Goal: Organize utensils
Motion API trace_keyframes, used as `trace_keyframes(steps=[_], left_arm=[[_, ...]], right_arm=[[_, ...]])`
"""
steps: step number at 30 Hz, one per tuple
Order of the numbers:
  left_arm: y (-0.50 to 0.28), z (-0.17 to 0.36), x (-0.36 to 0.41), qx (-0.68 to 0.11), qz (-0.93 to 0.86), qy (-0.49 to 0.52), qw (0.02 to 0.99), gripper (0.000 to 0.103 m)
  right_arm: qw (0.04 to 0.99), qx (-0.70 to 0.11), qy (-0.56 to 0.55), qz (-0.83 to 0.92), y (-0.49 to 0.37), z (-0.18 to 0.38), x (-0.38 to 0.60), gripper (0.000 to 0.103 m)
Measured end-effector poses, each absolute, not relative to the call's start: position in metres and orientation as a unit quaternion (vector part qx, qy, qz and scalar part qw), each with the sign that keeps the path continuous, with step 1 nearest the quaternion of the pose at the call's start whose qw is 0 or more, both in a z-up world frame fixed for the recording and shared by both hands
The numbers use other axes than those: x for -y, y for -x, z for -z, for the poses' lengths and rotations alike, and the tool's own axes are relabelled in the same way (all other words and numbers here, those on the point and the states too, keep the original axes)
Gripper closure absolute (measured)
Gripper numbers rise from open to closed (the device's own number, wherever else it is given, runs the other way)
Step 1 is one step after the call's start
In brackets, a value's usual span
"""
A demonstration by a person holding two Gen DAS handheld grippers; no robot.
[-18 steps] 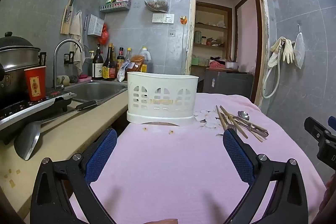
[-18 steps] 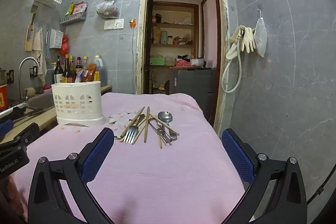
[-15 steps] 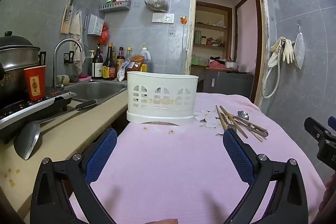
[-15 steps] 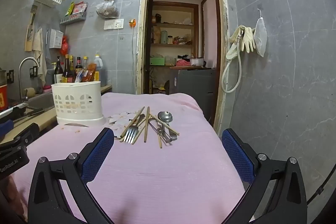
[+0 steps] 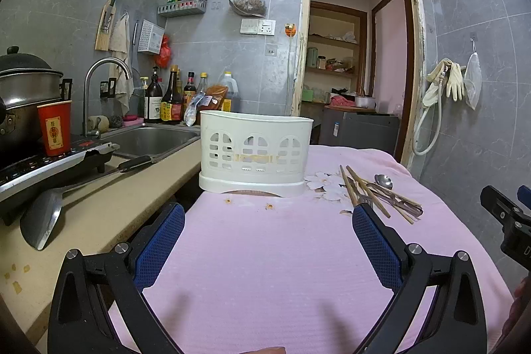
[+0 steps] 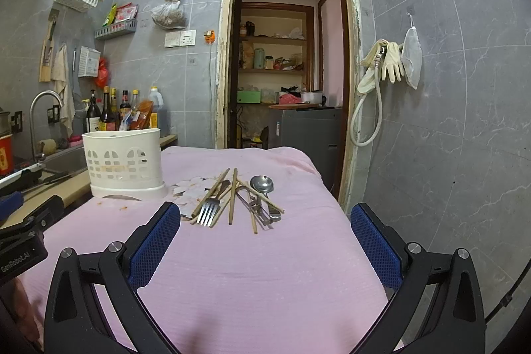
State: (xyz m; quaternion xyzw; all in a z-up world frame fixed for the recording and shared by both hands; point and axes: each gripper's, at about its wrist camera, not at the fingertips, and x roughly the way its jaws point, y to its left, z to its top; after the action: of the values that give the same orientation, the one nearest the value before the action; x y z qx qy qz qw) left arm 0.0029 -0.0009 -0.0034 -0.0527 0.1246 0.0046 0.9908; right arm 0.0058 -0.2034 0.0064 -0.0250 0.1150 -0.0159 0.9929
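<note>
Here: perforated white plastic caddy (image 5: 255, 151), wooden chopsticks (image 6: 232, 194).

no visible change, tools unmoved

Each hand-held gripper (image 5: 268, 224) (image 6: 265, 223) has black triangular-cutout arms, silver screws, and blue textured pads (image 5: 159, 246). White "GenRobot.AI" lettering marks one housing.

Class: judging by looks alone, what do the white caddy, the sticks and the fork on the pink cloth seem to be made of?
White caddy: likely moulded plastic, matte, with arched cut-outs.
Sticks: probably wood or bamboo; tan and dull.
Fork: apparently metal, grey with a slight shine.
Pink cloth: a textile, finely ribbed.
</note>
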Motion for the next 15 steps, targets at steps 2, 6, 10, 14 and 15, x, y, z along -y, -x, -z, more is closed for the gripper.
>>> trace_keyframes(steps=[2,6,10,14,15], left_arm=[[-0.003,0.0033,0.001,-0.125,-0.005,0.053,0.991,0.004],[-0.0028,0.0031,0.0006,-0.125,-0.005,0.053,0.991,0.004],[-0.0026,0.0028,0.0004,-0.125,-0.004,0.054,0.991,0.004],[-0.003,0.003,0.0003,-0.126,-0.004,0.054,0.991,0.004],[-0.0026,0.0026,0.0003,-0.126,-0.004,0.054,0.991,0.004]], right_arm=[[0.993,-0.115,0.026,0.016,-0.0053,-0.0069,0.2038,0.0],[0.993,-0.115,0.024,0.016,-0.0056,-0.0057,0.2035,0.0],[0.993,-0.115,0.024,0.017,-0.0063,-0.0063,0.2048,0.0],[0.993,-0.115,0.024,0.017,-0.0051,-0.0062,0.2035,0.0],[0.993,-0.115,0.025,0.017,-0.0049,-0.0063,0.2035,0.0]])
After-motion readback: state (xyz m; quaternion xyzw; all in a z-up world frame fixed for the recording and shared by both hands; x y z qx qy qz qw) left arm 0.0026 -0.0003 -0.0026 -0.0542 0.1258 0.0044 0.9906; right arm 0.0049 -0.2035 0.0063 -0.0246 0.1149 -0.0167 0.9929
